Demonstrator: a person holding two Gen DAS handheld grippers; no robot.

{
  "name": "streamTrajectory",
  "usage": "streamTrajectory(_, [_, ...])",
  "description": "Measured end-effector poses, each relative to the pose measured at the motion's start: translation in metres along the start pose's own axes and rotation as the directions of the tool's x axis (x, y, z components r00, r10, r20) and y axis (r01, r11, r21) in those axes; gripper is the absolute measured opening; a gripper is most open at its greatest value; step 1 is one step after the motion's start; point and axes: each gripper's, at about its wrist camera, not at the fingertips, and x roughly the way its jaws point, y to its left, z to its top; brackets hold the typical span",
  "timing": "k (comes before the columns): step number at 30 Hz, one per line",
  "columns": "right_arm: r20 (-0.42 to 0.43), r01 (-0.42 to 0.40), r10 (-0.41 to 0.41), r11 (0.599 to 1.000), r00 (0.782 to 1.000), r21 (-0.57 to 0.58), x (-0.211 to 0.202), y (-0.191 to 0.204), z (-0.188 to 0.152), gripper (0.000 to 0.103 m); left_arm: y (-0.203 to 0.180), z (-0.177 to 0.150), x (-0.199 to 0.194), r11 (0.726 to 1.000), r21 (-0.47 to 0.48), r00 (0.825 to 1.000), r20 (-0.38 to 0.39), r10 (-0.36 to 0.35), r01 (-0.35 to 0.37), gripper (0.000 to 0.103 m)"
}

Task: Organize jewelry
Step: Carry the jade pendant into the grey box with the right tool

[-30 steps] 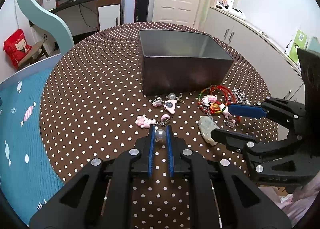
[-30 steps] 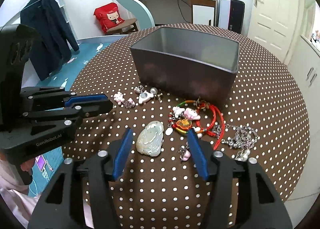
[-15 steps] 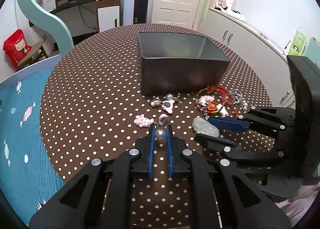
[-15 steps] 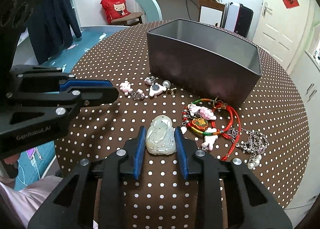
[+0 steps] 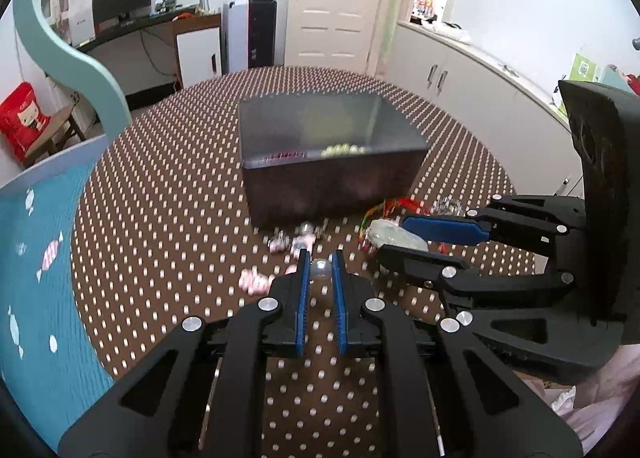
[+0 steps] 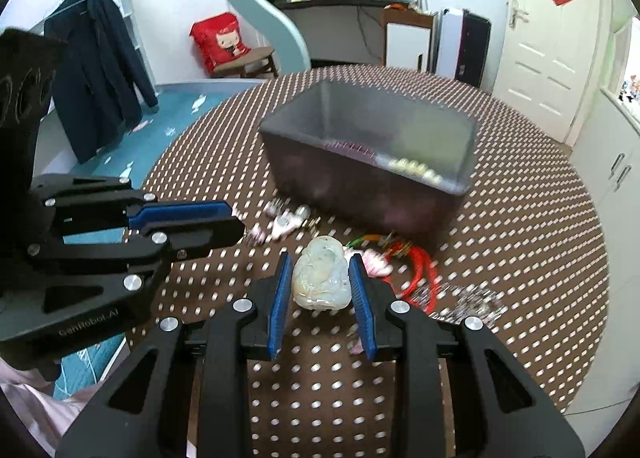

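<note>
Round table [image 5: 168,218] under a brown cloth with white dots, in a room with a desk, a door and cupboards behind. A dark open box [image 5: 332,162] sits at the far middle; small beads already show inside along its near wall.

Left gripper [image 5: 320,270]: jaws nearly pressed together, pinching a clear bead [image 5: 321,269] at the very tips. Pink charms [image 5: 254,282] lie on the cloth just beyond it, more near the foot of the box.

Right gripper [image 6: 322,278]: jaws pinching a pale green carved pendant [image 6: 322,278] by its two sides. A red cord bracelet [image 6: 416,270] and a silvery chain [image 6: 476,302] lie on the cloth to its right.

Step in hand, as I judge it: carrying both pieces to the box.
- Keep both grips firm; the bead is round and held only at the tips, so it may squirt out.
- Clear the near wall before lowering.
- Keep the two grippers apart over the opening.
- Release low; the pendant looks brittle.
</note>
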Motion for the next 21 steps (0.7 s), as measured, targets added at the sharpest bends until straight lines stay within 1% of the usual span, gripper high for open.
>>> streamTrajectory(4, [0.049,0.009,-0.009,1.000,0.999,0.006,-0.013,-0.008,0.012,0.028,-0.004,0.018,-0.004,1.000,0.018,0.999,0.039,-0.007,0.006,0.011])
streamTrajectory(7, [0.089,-0.005,0.004,1.000,0.996,0.011,-0.023,-0.015,0.023,0.028,-0.006,0.032,-0.009,0.999,0.034,0.996,0.085,-0.027,0.024,0.011])
streamTrajectory(9, [0.111,0.006,-0.008,1.000,0.994,0.015,-0.026,-0.021,0.031,0.028,-0.004,0.043,-0.008,0.999,0.028,0.993,0.106,-0.045,0.042,0.011])
streamTrajectory(12, [0.118,0.014,-0.017,1.000,0.993,0.023,-0.024,-0.027,0.040,0.028,0.000,0.058,-0.002,0.998,0.010,0.991,0.119,-0.059,0.058,0.011])
streamTrajectory(15, [0.106,0.029,-0.033,0.999,0.994,0.040,-0.015,-0.032,0.047,0.028,0.004,0.071,0.003,0.997,0.001,0.988,0.128,-0.081,0.082,0.011])
streamTrajectory(18, [0.086,0.023,-0.029,0.997,0.996,0.075,-0.004,-0.040,0.050,0.028,0.008,0.083,0.015,0.997,-0.016,0.990,0.119,-0.076,0.078,0.011])
streamTrajectory(19, [0.082,0.017,-0.023,0.997,0.996,0.077,-0.002,-0.042,0.051,0.026,0.010,0.088,0.020,0.997,-0.022,0.991,0.113,-0.076,0.079,0.011])
streamTrajectory(20, [0.080,0.008,-0.014,0.997,0.997,0.078,-0.001,-0.042,0.052,0.004,0.011,0.091,0.024,0.996,-0.020,0.991,0.109,-0.081,0.083,0.011])
streamTrajectory(21, [0.071,-0.001,-0.005,0.996,0.997,0.088,0.001,-0.043,0.053,0.003,0.013,0.093,0.028,0.996,-0.021,0.991,0.106,-0.079,0.081,0.011])
